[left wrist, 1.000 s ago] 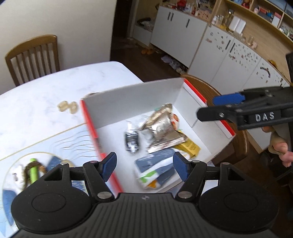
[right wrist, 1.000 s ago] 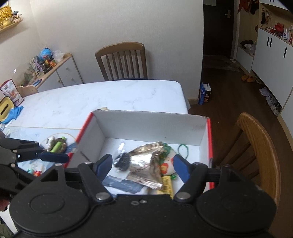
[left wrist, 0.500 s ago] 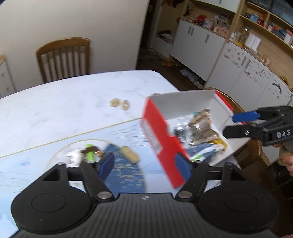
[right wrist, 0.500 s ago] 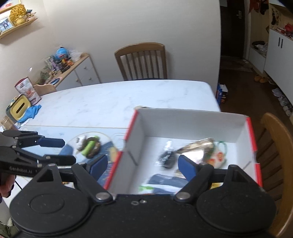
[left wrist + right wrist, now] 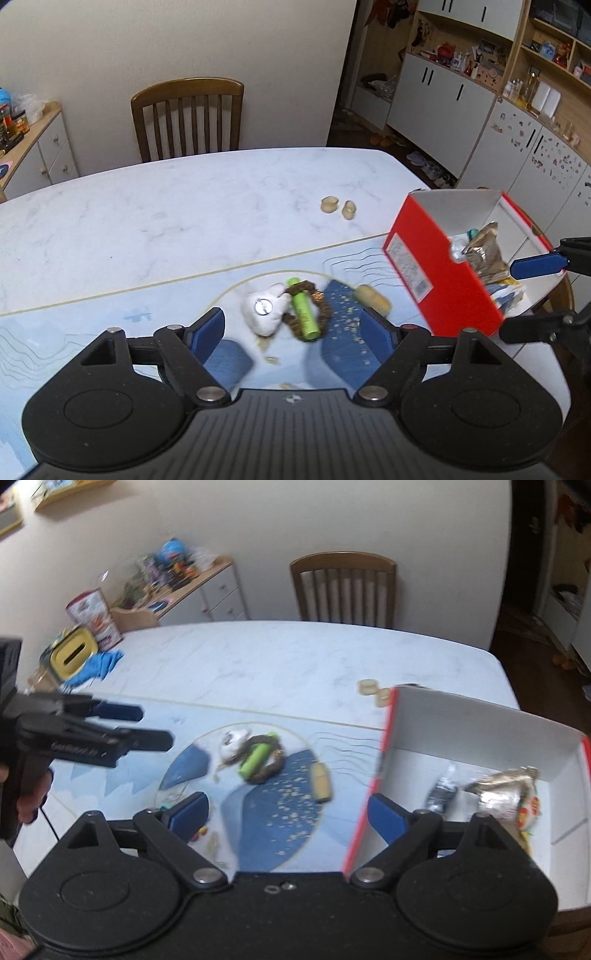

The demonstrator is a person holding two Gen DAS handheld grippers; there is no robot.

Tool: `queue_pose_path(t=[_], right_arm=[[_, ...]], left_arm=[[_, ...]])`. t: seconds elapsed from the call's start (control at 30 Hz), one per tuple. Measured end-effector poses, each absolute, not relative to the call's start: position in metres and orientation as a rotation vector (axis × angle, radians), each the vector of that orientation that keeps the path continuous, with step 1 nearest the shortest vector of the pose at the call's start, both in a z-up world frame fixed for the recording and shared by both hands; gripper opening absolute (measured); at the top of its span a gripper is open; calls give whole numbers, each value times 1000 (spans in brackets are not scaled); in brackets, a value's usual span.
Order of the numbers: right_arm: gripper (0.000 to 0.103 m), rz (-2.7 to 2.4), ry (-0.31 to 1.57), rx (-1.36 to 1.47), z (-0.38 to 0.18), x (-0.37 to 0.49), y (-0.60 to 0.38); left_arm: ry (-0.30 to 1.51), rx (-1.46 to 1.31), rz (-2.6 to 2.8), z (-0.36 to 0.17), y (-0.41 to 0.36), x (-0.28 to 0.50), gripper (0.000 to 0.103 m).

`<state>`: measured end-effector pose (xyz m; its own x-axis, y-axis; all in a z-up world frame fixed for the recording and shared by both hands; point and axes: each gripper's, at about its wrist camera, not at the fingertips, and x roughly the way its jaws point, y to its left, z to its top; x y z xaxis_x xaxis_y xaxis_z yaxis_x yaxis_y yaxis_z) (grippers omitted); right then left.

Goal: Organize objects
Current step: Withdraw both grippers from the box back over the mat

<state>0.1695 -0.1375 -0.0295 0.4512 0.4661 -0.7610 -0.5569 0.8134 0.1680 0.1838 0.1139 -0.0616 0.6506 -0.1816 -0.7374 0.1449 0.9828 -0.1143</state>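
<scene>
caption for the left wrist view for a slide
Left gripper, jaws opening, above green tube on the mat beside the red box.

On the table (image 5: 147,221), a mat (image 5: 74,332) lay along the near edge with a tube (image 5: 304,314) resting across a ring (image 5: 325,306), while the box (image 5: 424,266) of packets (image 5: 484,254) sat at the right edge.

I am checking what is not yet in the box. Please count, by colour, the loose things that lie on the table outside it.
White pouch: 1
Green tube: 1
Brown ring: 1
Tan pieces: 3, a pair and one oblong
Total: 6
</scene>
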Motion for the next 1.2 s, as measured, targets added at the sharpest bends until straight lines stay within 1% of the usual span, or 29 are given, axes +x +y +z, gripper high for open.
queue_pose_path(t=[0.27, 0.57, 0.73, 0.9, 1.13, 1.2], right_arm=[[94, 645, 932, -154, -49, 168, -91], [93, 654, 1001, -233, -87, 158, -51], [92, 614, 1049, -224, -103, 164, -41], [92, 591, 1082, -209, -113, 167, -34], [92, 551, 1124, -185, -127, 171, -24], [89, 538, 1137, -176, -130, 173, -21]], left_arm=[[863, 29, -215, -90, 132, 175, 80], [972, -19, -204, -138, 156, 156, 80], [994, -10, -199, -158, 154, 146, 80], [1009, -30, -179, -170, 154, 143, 80], [979, -9, -171, -176, 144, 137, 80], [974, -11, -164, -178, 143, 137, 80]])
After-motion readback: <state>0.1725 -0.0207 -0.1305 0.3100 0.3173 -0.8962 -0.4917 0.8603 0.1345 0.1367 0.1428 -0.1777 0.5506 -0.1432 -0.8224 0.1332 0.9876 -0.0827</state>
